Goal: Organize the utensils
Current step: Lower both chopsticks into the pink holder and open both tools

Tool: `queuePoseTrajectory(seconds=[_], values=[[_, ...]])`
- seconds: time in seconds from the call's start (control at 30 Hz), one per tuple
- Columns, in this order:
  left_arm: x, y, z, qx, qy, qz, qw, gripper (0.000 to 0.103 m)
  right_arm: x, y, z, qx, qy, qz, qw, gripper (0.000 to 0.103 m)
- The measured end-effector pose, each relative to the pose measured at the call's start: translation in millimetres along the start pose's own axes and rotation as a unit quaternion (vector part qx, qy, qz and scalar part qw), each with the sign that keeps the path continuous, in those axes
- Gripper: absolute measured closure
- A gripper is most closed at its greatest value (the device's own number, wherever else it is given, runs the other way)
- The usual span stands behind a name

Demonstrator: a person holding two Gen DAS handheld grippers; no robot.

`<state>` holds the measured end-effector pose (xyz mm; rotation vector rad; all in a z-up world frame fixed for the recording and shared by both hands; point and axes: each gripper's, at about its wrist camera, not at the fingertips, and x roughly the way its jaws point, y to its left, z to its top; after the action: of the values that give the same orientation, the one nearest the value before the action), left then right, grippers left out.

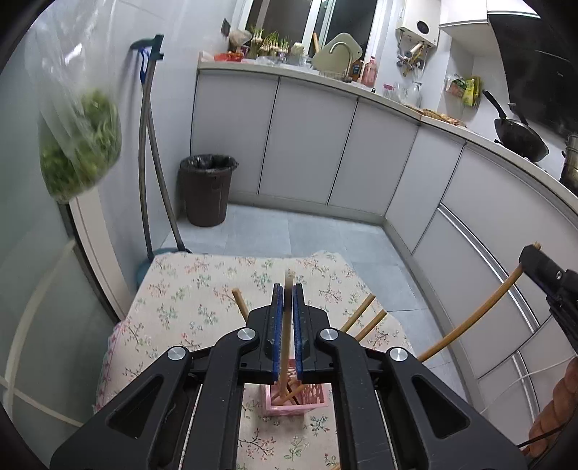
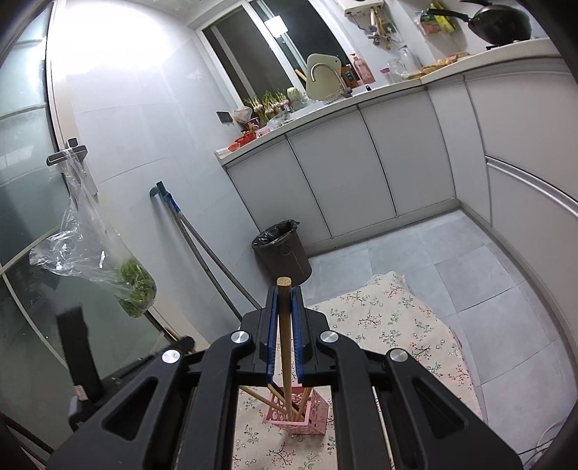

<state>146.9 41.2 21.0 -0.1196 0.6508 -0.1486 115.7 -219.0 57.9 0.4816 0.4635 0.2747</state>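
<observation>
A pale wooden chopstick [image 1: 288, 325] is clamped between the narrowed blue pads of the left gripper [image 1: 288, 289], and a darker brown wooden chopstick [image 2: 284, 325] is pinched likewise by the right gripper [image 2: 284, 291]. Below both, a pink perforated plastic holder [image 2: 300, 415] with more chopsticks is seen standing on the floral-clothed bench [image 1: 188, 289]. Farther off, a dark lined waste bin [image 1: 206, 191] is set by grey cabinets [image 1: 307, 144].

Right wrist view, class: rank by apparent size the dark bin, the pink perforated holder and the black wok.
1. dark round bin
2. pink perforated holder and black wok: look alike; differing distances make ranking unsure.
</observation>
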Motion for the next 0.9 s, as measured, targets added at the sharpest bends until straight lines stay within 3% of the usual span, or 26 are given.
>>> queuePoseTrajectory(seconds=[0.23, 0.57, 0.9], values=[[-18, 14, 2, -0.032, -0.016, -0.006, 0.9993, 0.087, 6, 5, 0, 0.003, -0.001, 0.003, 1.0, 0.095], [-46, 52, -7, -0.086, -0.039, 0.031, 0.995, 0.081, 27, 8, -4, 0.004, -0.001, -0.014, 1.0, 0.095], [-50, 58, -8, -0.082, -0.035, 0.04, 0.9952, 0.081, 53, 13, -11, -0.001, -0.001, -0.036, 0.999, 0.095]])
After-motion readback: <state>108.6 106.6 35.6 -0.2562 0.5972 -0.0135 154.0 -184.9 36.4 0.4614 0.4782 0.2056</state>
